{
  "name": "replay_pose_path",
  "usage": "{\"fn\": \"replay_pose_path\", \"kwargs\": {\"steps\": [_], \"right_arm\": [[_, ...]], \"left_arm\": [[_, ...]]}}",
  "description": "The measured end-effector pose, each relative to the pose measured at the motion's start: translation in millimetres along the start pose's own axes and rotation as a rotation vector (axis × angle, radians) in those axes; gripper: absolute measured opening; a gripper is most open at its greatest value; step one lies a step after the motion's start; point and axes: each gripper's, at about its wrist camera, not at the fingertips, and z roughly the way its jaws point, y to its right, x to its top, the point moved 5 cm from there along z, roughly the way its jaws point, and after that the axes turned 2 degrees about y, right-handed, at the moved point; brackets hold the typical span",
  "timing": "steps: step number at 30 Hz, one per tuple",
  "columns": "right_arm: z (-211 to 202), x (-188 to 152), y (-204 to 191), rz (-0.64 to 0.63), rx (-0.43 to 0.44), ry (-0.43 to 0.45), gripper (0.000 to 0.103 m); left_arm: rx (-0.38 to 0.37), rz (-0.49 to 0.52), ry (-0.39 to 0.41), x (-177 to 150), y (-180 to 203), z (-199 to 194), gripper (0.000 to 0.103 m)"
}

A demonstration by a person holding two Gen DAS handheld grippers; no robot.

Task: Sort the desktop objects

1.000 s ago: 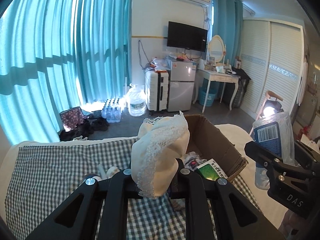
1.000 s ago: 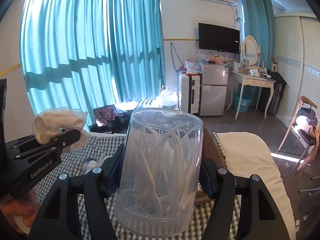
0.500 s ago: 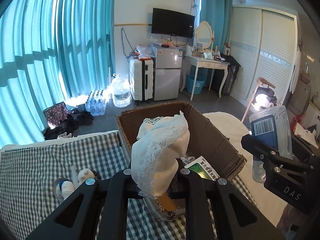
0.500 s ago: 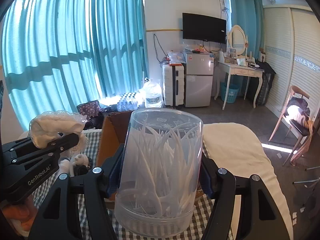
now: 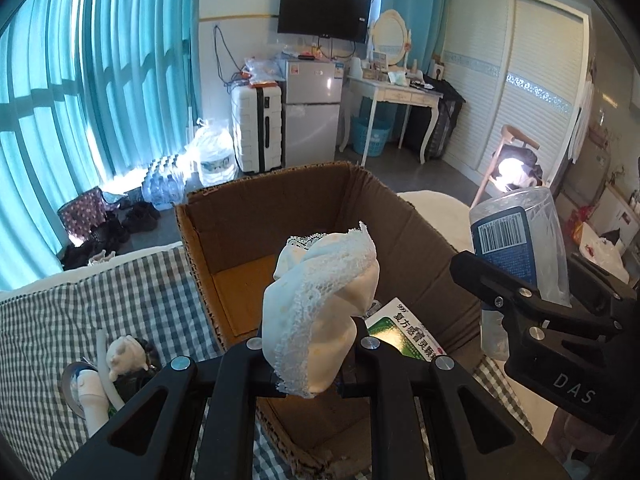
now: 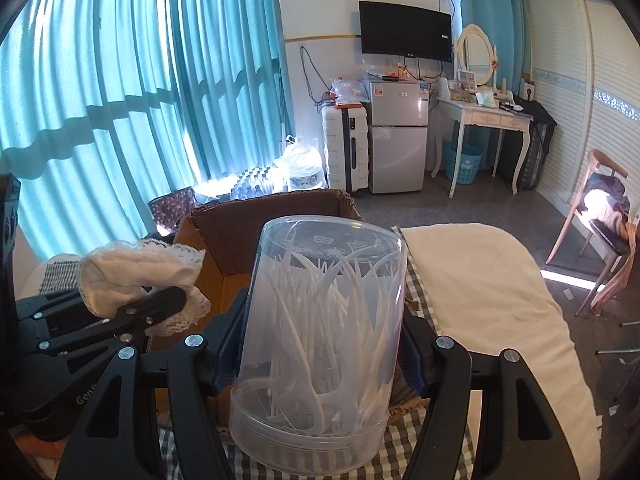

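Note:
My left gripper (image 5: 312,354) is shut on a cream cloth with a lace edge (image 5: 320,304), held over the near end of an open cardboard box (image 5: 256,216). My right gripper (image 6: 320,354) is shut on a clear plastic jar of white floss picks (image 6: 324,320), with both pads pressed on its sides. In the left wrist view that jar (image 5: 520,248) hangs at the right, beside the box's right wall. From the right wrist view the cloth (image 6: 136,276) and left gripper (image 6: 160,308) show at the left, above the box (image 6: 224,232). A green and white medicine packet (image 5: 404,334) lies inside the box.
The box stands on a green checked tablecloth (image 5: 80,320). Left of the box lie a small white figurine (image 5: 124,354), a white tube (image 5: 90,396) and other small items. A white-covered surface (image 6: 480,280) lies to the right of the box. A chair (image 6: 600,216) stands further right.
Both grippers have come forward and lower toward the box, each keeping its load. The box now fills the middle of both views and its inside floor shows.

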Motion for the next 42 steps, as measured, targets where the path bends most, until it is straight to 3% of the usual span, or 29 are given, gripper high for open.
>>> {"fn": "replay_pose_path", "kwargs": {"steps": [18,25,27,28,29,37,42], "right_arm": [[75,-19,19,0.002,-0.001,-0.126,0.064],[80,-21,18,0.014,0.016,-0.147,0.064],[75,-18,16,0.011,0.009,-0.135,0.064],[73,-16,15,0.013,0.006,-0.129,0.064],[69,-15,15,0.017,0.005,-0.121,0.064],[31,0,12,0.037,-0.008,-0.066,0.064],[4,10,7,0.030,-0.016,-0.039,0.064]], "left_arm": [[-0.009,-0.006,-0.139,-19,-12,67,0.014],[-0.022,0.001,-0.155,-20,-10,63,0.029],[-0.013,-0.005,-0.147,-19,-11,58,0.043],[-0.009,-0.012,-0.143,-18,-12,55,0.064],[-0.008,-0.022,-0.135,-17,-13,52,0.072],[-0.005,-0.031,-0.087,-2,-14,17,0.073],[0.004,-0.036,-0.052,2,-15,-12,0.082]]}}
